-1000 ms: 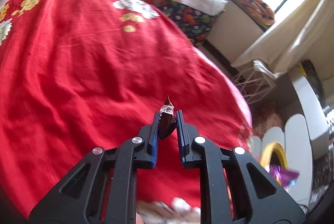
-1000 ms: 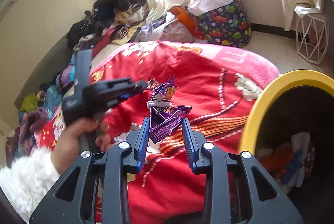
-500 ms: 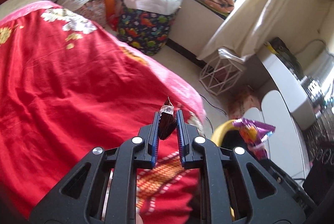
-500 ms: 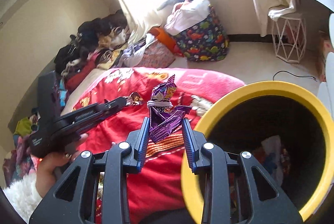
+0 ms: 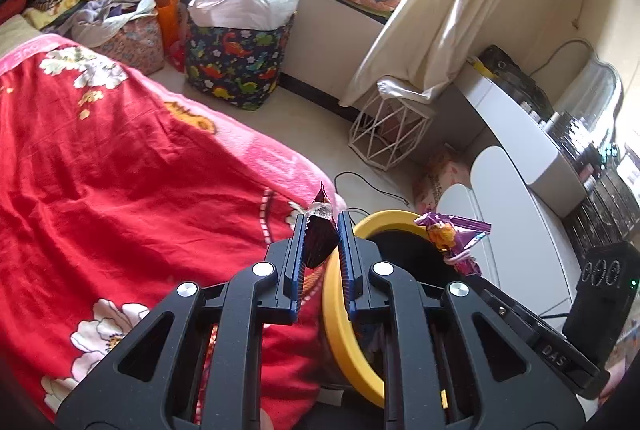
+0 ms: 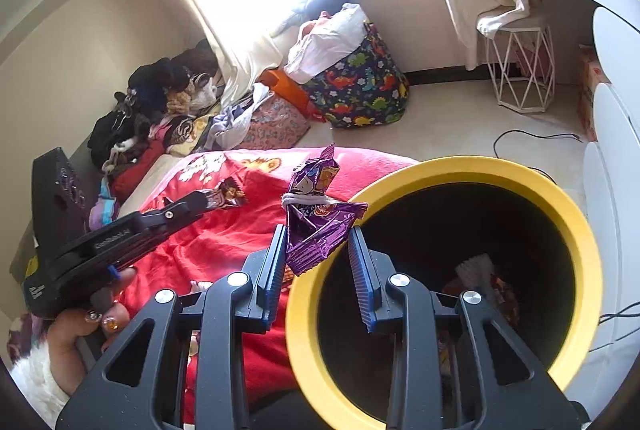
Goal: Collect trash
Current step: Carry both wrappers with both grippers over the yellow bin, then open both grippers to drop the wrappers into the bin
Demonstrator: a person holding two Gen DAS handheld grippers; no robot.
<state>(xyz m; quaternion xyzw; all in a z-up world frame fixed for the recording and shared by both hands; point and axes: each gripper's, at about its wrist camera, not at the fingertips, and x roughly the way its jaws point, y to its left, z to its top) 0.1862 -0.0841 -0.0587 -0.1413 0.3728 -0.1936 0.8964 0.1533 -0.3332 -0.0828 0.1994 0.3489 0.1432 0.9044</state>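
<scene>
**Holding two wrappers at the yellow bin**

Gripping a dark brown wrapper (image 5: 318, 240), the left claw (image 5: 319, 226) is closed on it, with the wrapper pinched between the blue pads just below centre of the left wrist frame. The top of the wrapper sticks up above the fingertips. Behind this claw lies the bed with a red floral blanket (image 5: 120, 189), filling the left half of the frame.

The right claw (image 6: 318, 230) is clamped on a crumpled purple wrapper (image 6: 316, 218), seen at centre of the right wrist frame. A white band ties the wrapper around its middle. The lower part of the wrapper sits between the pads; the upper part stands clear above them.

The yellow-rimmed bin (image 6: 576, 230) occupies the lower right of the right wrist frame. Its inside is dark, and some discarded items lie at the bottom. The purple wrapper overlaps the bin's left rim in this view. In the left wrist frame the bin rim shows just right of the left claw, touching the edge of the blanket.

In the lower left of the right wrist frame, a hand (image 6: 76, 334) with a white fluffy sleeve holds the left claw's handle.

A dinosaur-print bag (image 5: 236, 61) and a white wire stool (image 5: 390, 131) stand on the floor in the upper part of the left wrist frame.
</scene>
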